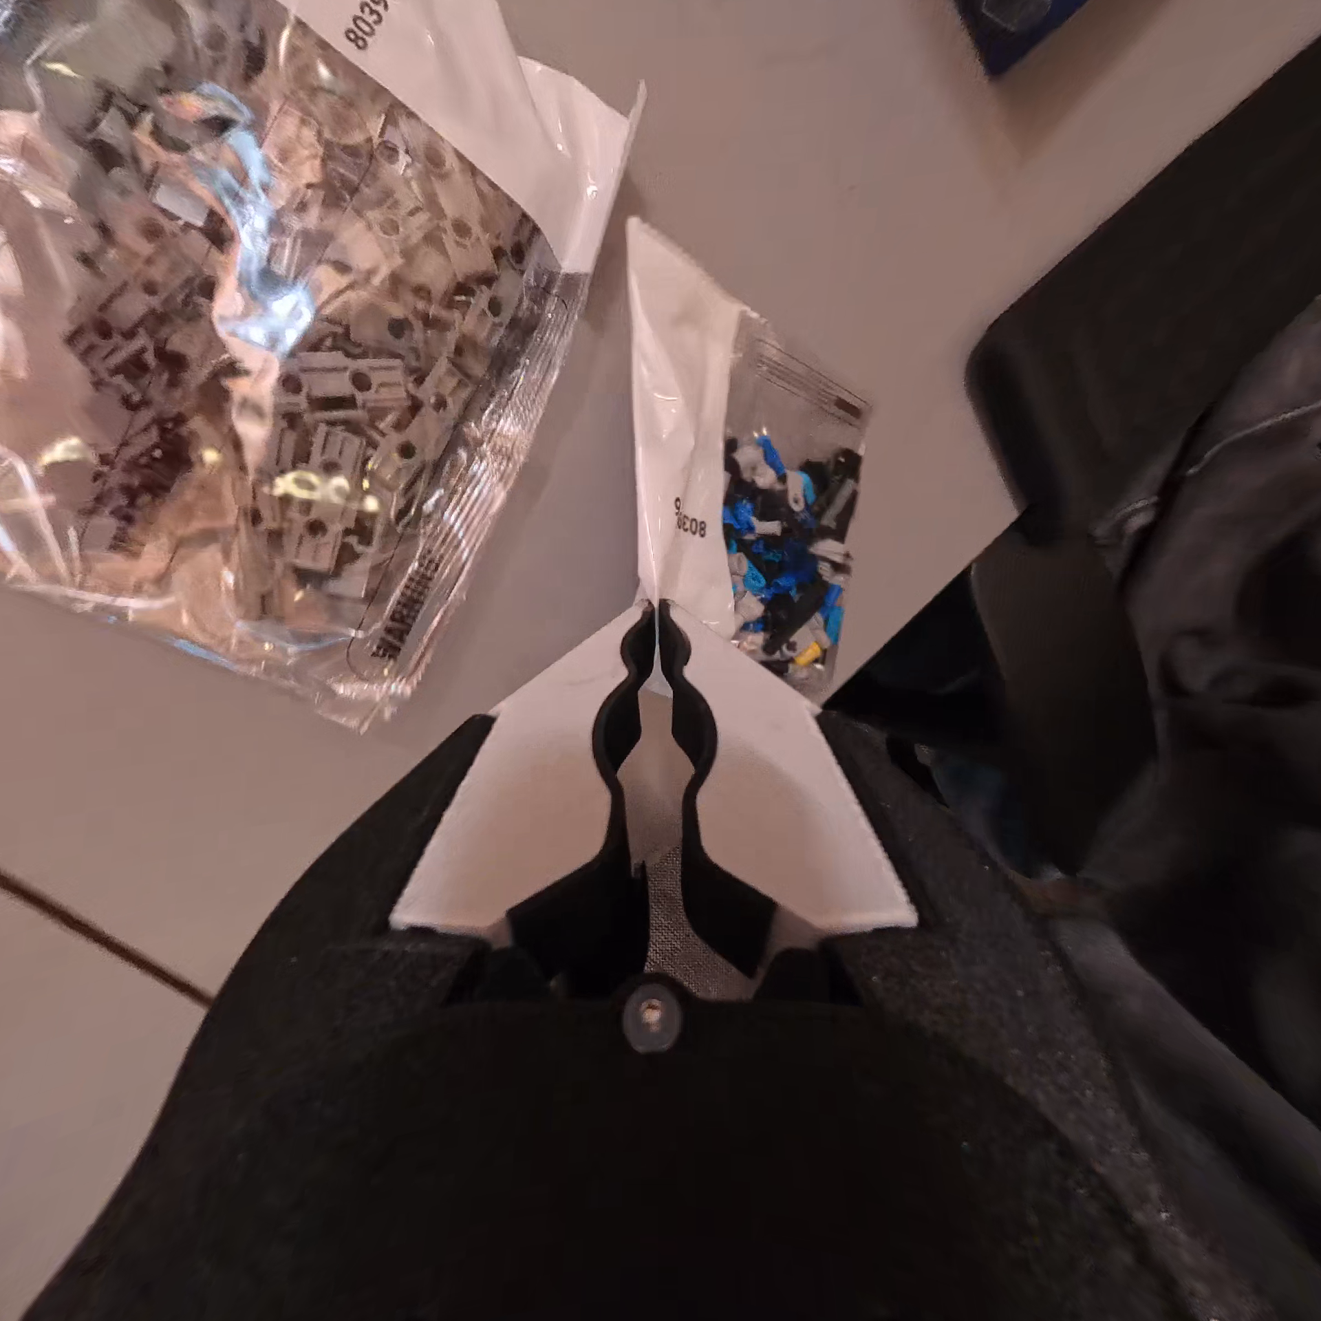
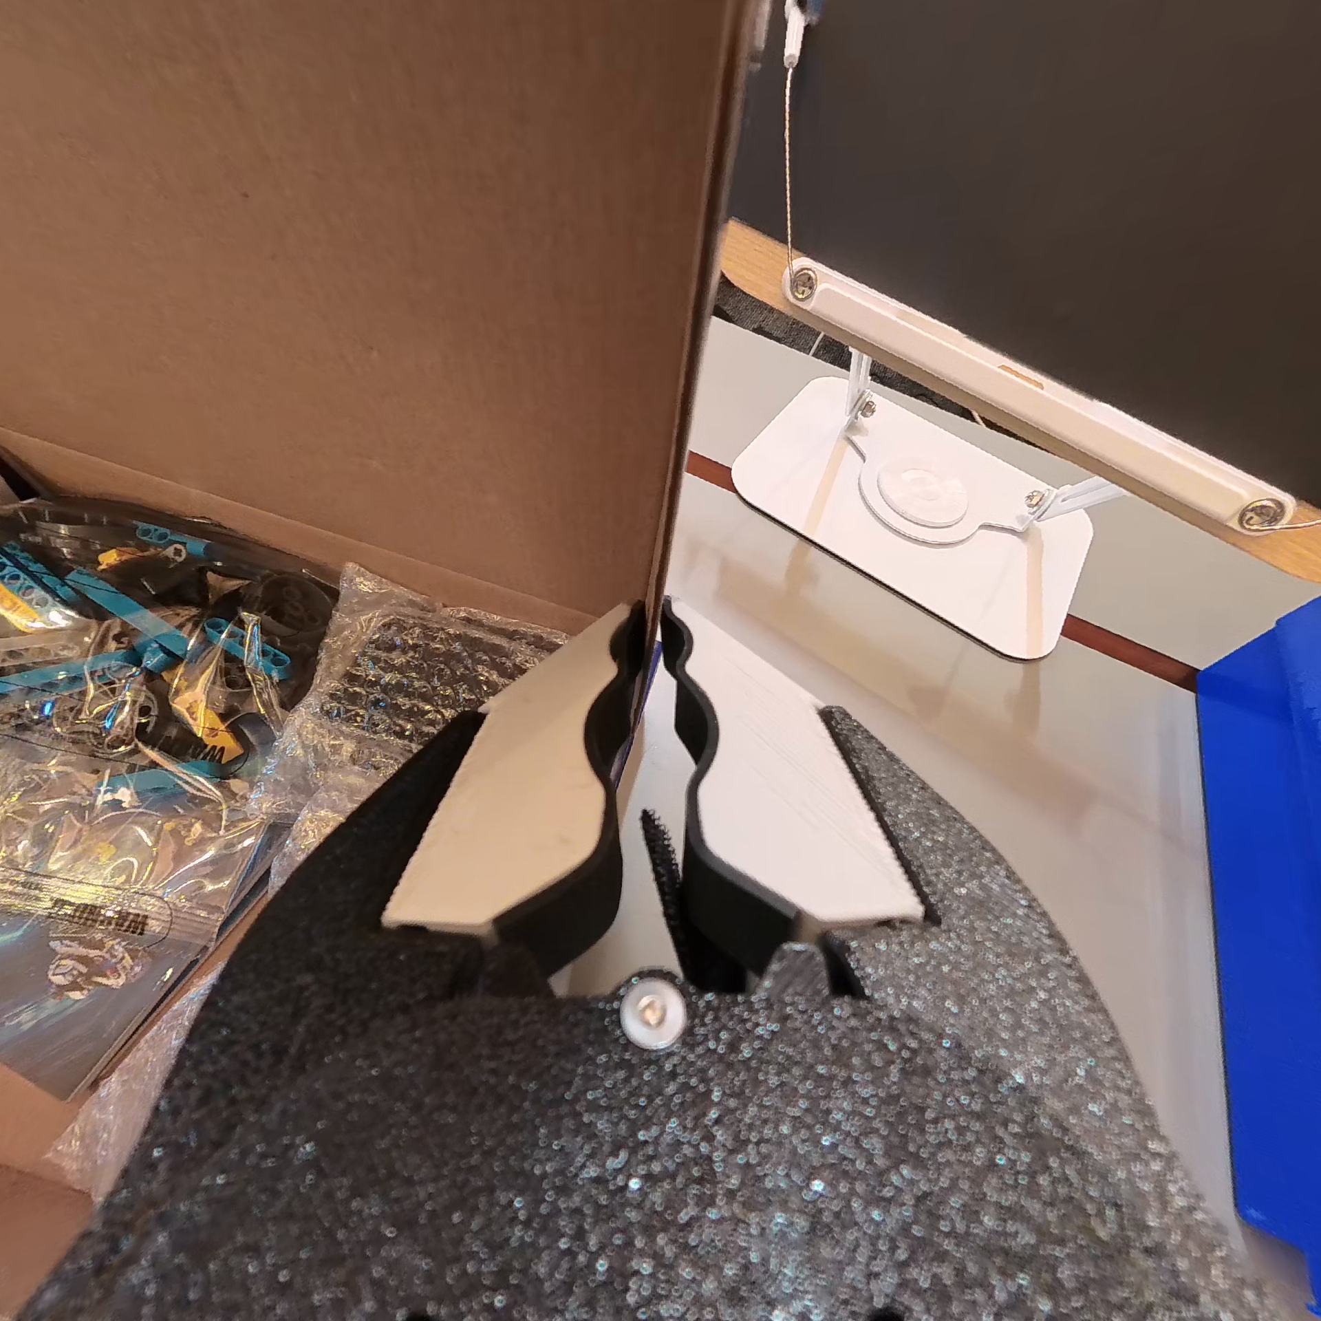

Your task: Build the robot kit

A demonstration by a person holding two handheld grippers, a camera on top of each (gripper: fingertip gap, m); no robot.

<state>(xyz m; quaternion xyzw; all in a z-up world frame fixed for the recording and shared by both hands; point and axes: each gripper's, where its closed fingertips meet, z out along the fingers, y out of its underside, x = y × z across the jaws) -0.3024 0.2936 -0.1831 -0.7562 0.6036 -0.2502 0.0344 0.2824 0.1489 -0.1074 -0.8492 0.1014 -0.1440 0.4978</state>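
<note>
In the left wrist view my left gripper [image 1: 655, 607] is shut on the white edge of a small clear bag [image 1: 743, 457] of blue, black and grey small parts. The bag hangs just over the pale table [image 1: 143, 750]. A larger clear bag [image 1: 286, 343] of grey beam parts lies on the table to its left. In the right wrist view my right gripper [image 2: 652, 616] is shut on the edge of a brown cardboard box flap [image 2: 357, 286], which stands upright. Inside the box lie clear bags of teal and black parts [image 2: 129, 643] and a bubble-wrapped dark item [image 2: 400, 672].
A dark chair or garment [image 1: 1179, 572] lies right of the table edge. A white monitor stand base [image 2: 922, 515] stands behind the box under a dark screen [image 2: 1072, 179]. A blue bin [image 2: 1272, 929] sits at the right. A booklet [image 2: 93, 951] lies in the box. There is about 60 cm between the tips of the two grippers. From my right tips it is roughly 12 cm to the bubble-wrapped dark item [image 2: 400, 672]; from my left, 50 cm.
</note>
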